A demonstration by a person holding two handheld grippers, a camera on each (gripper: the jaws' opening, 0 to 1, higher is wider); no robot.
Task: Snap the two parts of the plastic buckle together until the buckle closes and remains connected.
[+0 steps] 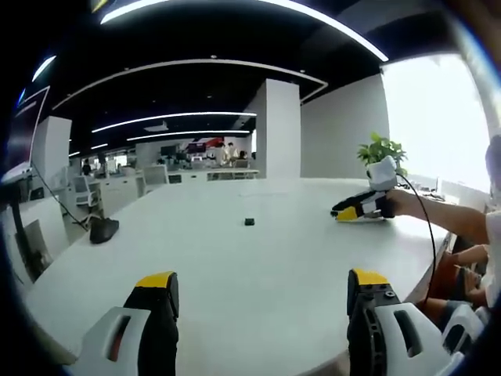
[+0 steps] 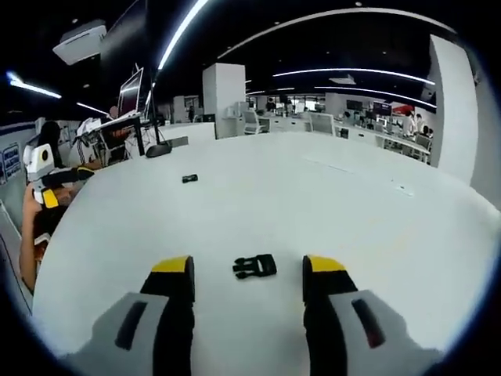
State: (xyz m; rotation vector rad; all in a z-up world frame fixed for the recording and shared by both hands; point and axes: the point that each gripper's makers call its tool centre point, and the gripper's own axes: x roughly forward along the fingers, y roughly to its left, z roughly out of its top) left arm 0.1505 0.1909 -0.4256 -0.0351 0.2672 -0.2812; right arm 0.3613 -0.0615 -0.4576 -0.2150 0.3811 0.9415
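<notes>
Buckle part near the right gripper: a black plastic buckle piece (image 2: pixel 254 266) lies flat on the white table (image 2: pixel 329 204), in the right gripper view, just ahead of and between that gripper's two jaws, touching neither.
Second buckle part: a smaller black piece (image 2: pixel 189 178) lies farther off on the same table, well apart from the first, toward the far left of the right gripper view. In the left gripper view a small black piece (image 1: pixel 249 222) sits alone out on the tabletop, well ahead of the jaws; I cannot tell which of the two parts it is.
Buckle state: the two parts lie separate, not joined.
Right gripper (image 2: pixel 246 274): jaws spread wide, yellow-tipped, nothing between them but the table and the buckle piece lying ahead. In the left gripper view it shows at the right, held in a hand (image 1: pixel 399 204) low over the table's edge.
Left gripper (image 1: pixel 262 286): jaws wide apart, holding nothing, over bare table. In the right gripper view it shows at the far left edge, by a person's arm.
Table: white, broad, rounded edge.
Other item on the table: a dark rounded object (image 1: pixel 102 229) with a cable, near the far left edge in the left gripper view.
Surroundings: an open office with desks, a white pillar (image 1: pixel 279 129), ceiling light strips, a green plant (image 1: pixel 380 149) by a bright window.
</notes>
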